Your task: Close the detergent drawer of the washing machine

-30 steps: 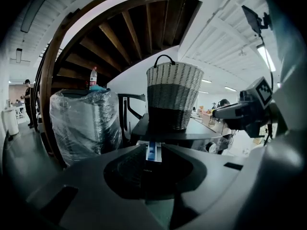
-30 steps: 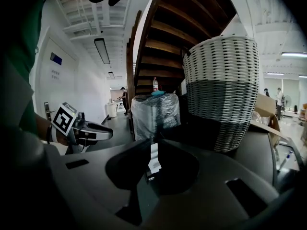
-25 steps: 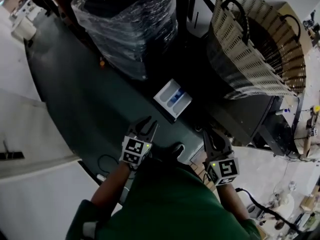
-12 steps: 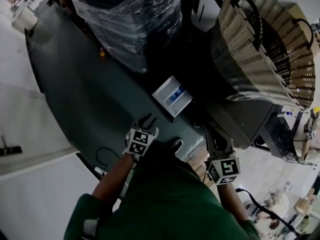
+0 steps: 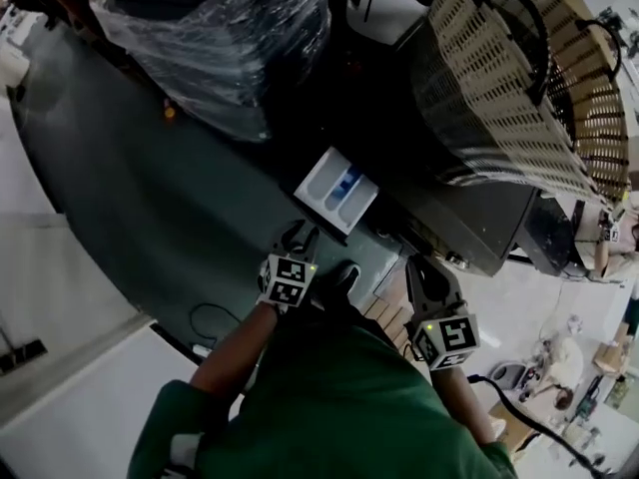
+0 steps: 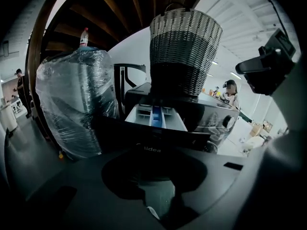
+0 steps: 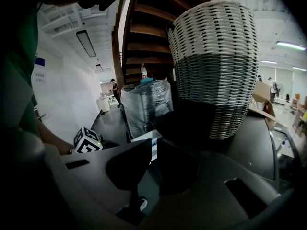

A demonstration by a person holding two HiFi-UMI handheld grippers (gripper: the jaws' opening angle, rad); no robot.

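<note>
The white detergent drawer [image 5: 336, 190] with a blue middle compartment stands pulled out of the dark washing machine [image 5: 469, 226]. My left gripper [image 5: 298, 236] hovers just short of the drawer's front, apart from it, jaws together and empty. In the left gripper view the drawer [image 6: 156, 118] lies straight ahead beyond the closed left gripper [image 6: 156, 152]. My right gripper [image 5: 423, 265] hangs lower right, beside the machine's front corner, holding nothing. In the right gripper view only a narrow slit parts the jaws of the right gripper [image 7: 154, 145], and the drawer [image 7: 143, 138] shows through it.
A tall woven basket [image 5: 499, 88] sits on top of the machine. A plastic-wrapped dark bundle [image 5: 225, 38] stands left of the machine on the dark floor. A person [image 6: 231, 91] stands far behind the machine. Clutter and cables lie on the floor at lower right.
My left gripper has crept a little closer to the drawer and its jaws have narrowed. The right gripper has stayed about where it was. The drawer has not moved.
</note>
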